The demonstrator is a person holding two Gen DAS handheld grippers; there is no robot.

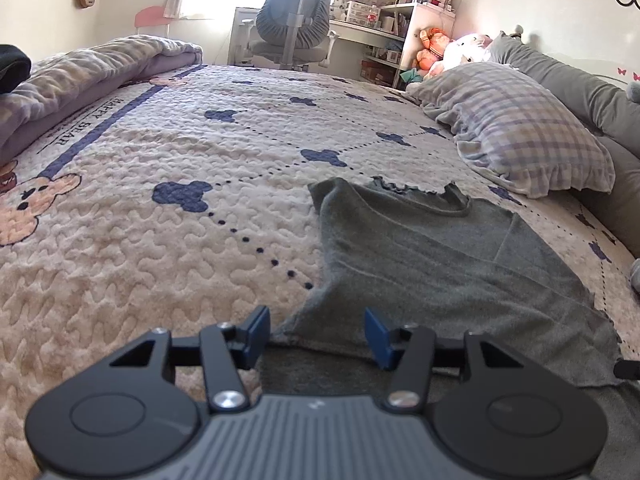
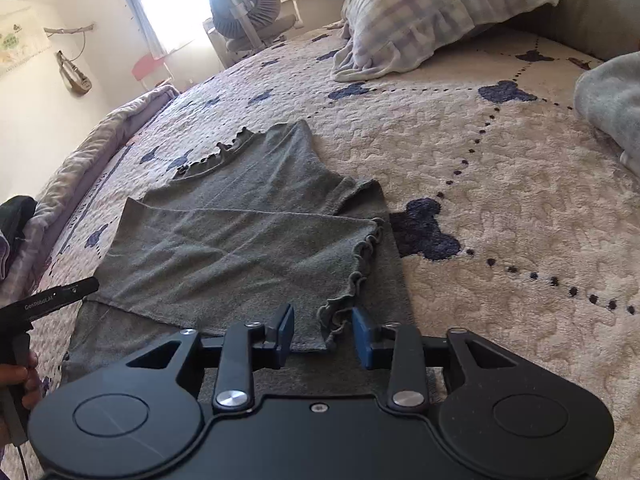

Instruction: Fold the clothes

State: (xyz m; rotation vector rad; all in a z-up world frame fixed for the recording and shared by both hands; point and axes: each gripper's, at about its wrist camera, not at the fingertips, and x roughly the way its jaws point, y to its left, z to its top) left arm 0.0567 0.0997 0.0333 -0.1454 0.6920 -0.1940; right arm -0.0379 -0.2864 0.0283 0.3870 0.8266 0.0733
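A grey knit top (image 1: 420, 264) with frilled edges lies flat on the bear-print bedspread (image 1: 160, 140), one side folded over its body. My left gripper (image 1: 318, 334) hovers at the top's near left edge, jaws apart, cloth lying under them and nothing pinched. In the right wrist view the same grey top (image 2: 240, 240) shows its frilled hem running down to my right gripper (image 2: 323, 336). That gripper's blue pads (image 2: 362, 340) stand either side of the frill's end without pressing on it. The left gripper (image 2: 60, 294) shows at the left edge, held by a hand (image 2: 18, 376).
A plaid pillow (image 1: 520, 132) and a grey bolster (image 1: 580, 88) lie along the right side of the bed. A rolled quilt (image 1: 80, 76) lines the left. A pale grey cloth (image 2: 612, 100) sits at the right. A desk chair (image 1: 292, 20) and shelves stand beyond.
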